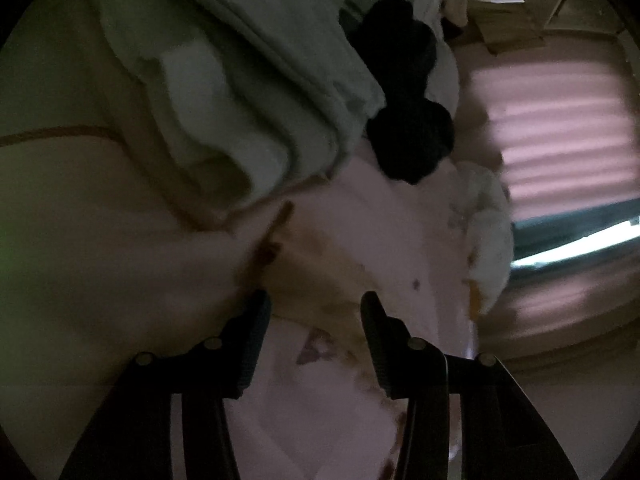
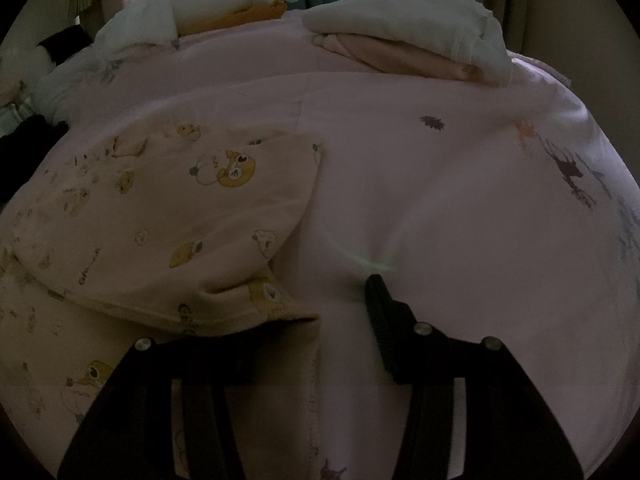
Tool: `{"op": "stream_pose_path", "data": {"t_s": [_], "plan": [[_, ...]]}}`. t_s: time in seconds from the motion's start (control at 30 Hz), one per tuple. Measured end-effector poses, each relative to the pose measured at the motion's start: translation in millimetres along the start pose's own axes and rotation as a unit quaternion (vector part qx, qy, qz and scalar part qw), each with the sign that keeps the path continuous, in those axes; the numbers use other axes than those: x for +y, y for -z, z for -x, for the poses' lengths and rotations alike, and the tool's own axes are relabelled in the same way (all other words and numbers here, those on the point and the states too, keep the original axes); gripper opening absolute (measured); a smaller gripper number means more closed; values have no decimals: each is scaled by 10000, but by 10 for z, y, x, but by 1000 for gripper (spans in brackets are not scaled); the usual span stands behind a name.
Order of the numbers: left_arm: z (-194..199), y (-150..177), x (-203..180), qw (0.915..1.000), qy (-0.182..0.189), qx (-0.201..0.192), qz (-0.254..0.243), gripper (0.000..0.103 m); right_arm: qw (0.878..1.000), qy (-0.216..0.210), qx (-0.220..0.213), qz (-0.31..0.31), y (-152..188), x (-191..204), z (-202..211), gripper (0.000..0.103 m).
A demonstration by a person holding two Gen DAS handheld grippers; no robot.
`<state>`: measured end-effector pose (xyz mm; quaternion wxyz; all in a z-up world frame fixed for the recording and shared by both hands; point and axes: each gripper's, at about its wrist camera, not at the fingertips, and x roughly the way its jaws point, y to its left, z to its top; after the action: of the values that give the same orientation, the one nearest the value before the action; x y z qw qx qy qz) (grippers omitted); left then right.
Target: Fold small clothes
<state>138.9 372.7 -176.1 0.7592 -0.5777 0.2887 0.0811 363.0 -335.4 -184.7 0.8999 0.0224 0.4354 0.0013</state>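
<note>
In the right wrist view a small cream garment with yellow cartoon bears [image 2: 160,216] lies on the pink bedsheet [image 2: 440,200], its near part folded over. My right gripper [image 2: 320,300] is open; the garment's corner drapes over its left finger, which is hidden, and the right finger [image 2: 380,312] shows bare. In the blurred, dark left wrist view my left gripper [image 1: 314,312] is open above pink and cream printed cloth [image 1: 320,272], holding nothing.
A folded stack of white and pink clothes [image 2: 412,36] lies at the far right of the bed. A white and orange plush or cloth [image 2: 208,8] lies far left. Pale green folded fabric [image 1: 224,80] and a black item [image 1: 404,100] lie beyond the left gripper. Curtains hang behind.
</note>
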Motion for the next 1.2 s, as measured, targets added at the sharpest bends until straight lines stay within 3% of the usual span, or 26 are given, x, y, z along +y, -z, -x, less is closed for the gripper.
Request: {"op": "stream_pose_path", "data": {"t_s": [0.13, 0.17, 0.2, 0.27, 0.37, 0.47, 0.63, 0.8, 1.0, 1.2], "plan": [[-81, 8, -44, 9997, -73, -54, -230, 45, 10000, -70, -3, -62, 1, -24, 3, 51], [-113, 17, -63, 9990, -183, -132, -389, 42, 9999, -84, -3, -73, -3, -30, -1, 51], [-135, 23, -86, 9982, -310, -166, -496, 29, 9999, -97, -4, -83, -5, -33, -4, 51], [-151, 23, -99, 9952, -617, -224, -725, 17, 9999, -114, -3, -100, -4, -33, -2, 51], [-94, 50, -134, 9921, -690, -261, -1011, 11, 9998, -140, -4, -118, -1, -41, -3, 51], [6, 90, -335, 9849, -839, -412, -1458, 9, 9998, -144, -4, -121, 4, -38, -2, 51], [247, 200, -894, 9713, -616, -591, -2219, 8, 9998, -149, -9, -130, 13, -32, 4, 51], [310, 412, -1408, 9608, -475, -694, -2642, 8, 9998, -156, -11, -137, 17, -23, 8, 51], [124, 1016, -2055, 9374, -365, -670, -3399, 7, 9993, -279, -19, -247, 24, -69, 6, 51], [-234, 1870, -2740, 9080, 76, -421, -4167, 5, 9980, -478, -58, -408, 42, -107, 17, 51]]}}
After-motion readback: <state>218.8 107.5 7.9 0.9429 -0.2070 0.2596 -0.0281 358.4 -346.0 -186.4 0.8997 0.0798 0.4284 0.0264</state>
